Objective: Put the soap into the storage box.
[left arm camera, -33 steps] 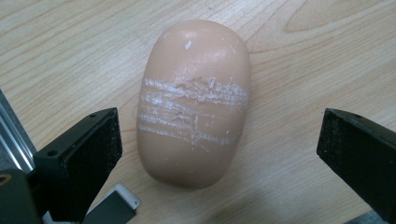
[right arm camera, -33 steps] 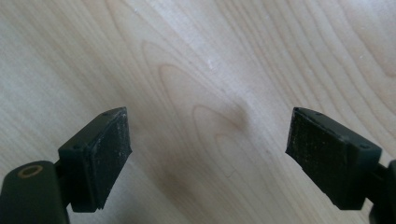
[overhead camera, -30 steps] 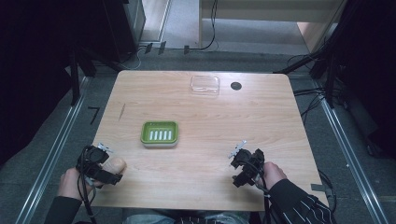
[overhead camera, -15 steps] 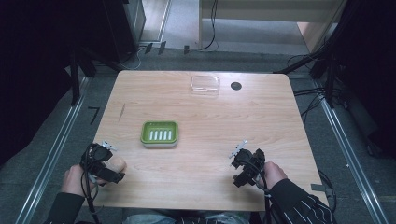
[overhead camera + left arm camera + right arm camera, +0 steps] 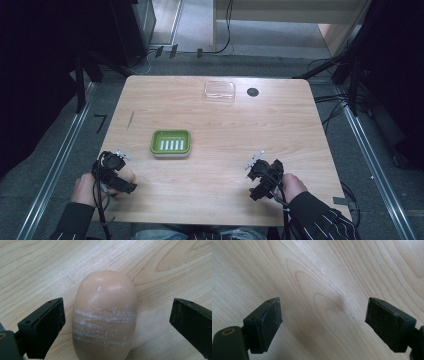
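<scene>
The soap bar [image 5: 105, 315] lies flat on the wooden surface [image 5: 220, 125] at its near left corner, between the spread, released jaws of the left hand-held gripper [image 5: 117, 325], its long axis running along the gripper's line of sight, away from the camera. It is a smooth, rounded oval, peach-pink and slightly glossy, with whitish scuffed streaks across its nearer half. The right hand-held gripper [image 5: 323, 322] hangs released over bare pale woodgrain at the near right, while a green ridged soap dish [image 5: 171, 143] sits mid-surface and a clear plastic lid [image 5: 219, 91] lies at the far edge.
</scene>
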Demonstrator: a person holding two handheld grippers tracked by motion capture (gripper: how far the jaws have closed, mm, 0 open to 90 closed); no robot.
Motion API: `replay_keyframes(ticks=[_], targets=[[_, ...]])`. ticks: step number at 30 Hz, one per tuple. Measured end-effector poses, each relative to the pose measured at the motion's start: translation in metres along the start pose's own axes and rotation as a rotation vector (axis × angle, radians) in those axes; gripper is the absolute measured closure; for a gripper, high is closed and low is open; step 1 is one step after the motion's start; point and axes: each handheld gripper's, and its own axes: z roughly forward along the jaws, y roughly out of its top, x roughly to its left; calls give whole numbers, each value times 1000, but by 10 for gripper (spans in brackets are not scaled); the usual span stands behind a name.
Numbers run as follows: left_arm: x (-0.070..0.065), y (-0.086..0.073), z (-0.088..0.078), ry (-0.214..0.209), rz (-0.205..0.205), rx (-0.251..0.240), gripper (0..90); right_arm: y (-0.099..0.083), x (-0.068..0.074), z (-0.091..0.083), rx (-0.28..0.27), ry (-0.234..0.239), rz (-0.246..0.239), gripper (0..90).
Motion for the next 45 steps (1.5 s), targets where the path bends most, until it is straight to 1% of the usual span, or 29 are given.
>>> replay_keyframes(ticks=[3,6,8,10,11,14,15,17,18,21,22,24,25,27,31,34,37,39,40,43,45], targets=[[0,0,2,3,-2,5,14,0,0,0,0,1,0,143],[3,-1,4,1,-6,18,35,0,1,0,0,2,2,143],[3,-1,4,5,-7,10,46,0,0,0,0,1,1,143],[4,-2,4,-2,-10,6,101,0,0,0,0,1,3,143],[5,-2,3,0,-5,9,134,0,1,0,-2,1,4,143],[6,-4,3,-7,-6,1,156,0,0,0,-4,0,-1,143],[6,-4,3,-7,-6,1,179,0,0,0,-4,0,-1,143],[7,-5,3,-3,-6,-2,187,0,0,0,-6,0,-3,143],[9,-7,3,-11,-12,-3,204,0,0,0,-5,0,-1,143],[10,-8,3,-17,-17,-6,235,0,0,0,-6,0,-4,143],[11,-9,3,-14,-10,-11,252,0,0,0,-6,-1,-4,143],[12,-9,3,-13,-10,-16,264,0,0,0,-5,-1,-1,143],[12,-10,3,-12,-16,-19,276,0,0,0,-5,-1,1,143],[13,-10,3,-11,-13,-15,312,0,0,0,-4,-2,0,143],[13,-11,5,-9,-14,-13,309,0,0,0,-6,-1,-4,143],[15,-11,5,-23,-16,-4,308,0,0,0,-5,-2,1,143],[15,-11,6,-24,-20,-8,308,0,0,0,-6,0,-4,143],[15,-11,6,-22,-15,-3,310,0,0,0,-5,-1,0,143],[13,-11,6,-11,-8,-8,313,0,0,0,-4,-2,0,143],[12,-11,6,-16,2,-9,322,0,0,-1,-4,-2,-1,143],[12,-11,6,-13,7,-10,326,-1,0,0,-4,0,-2,143]])
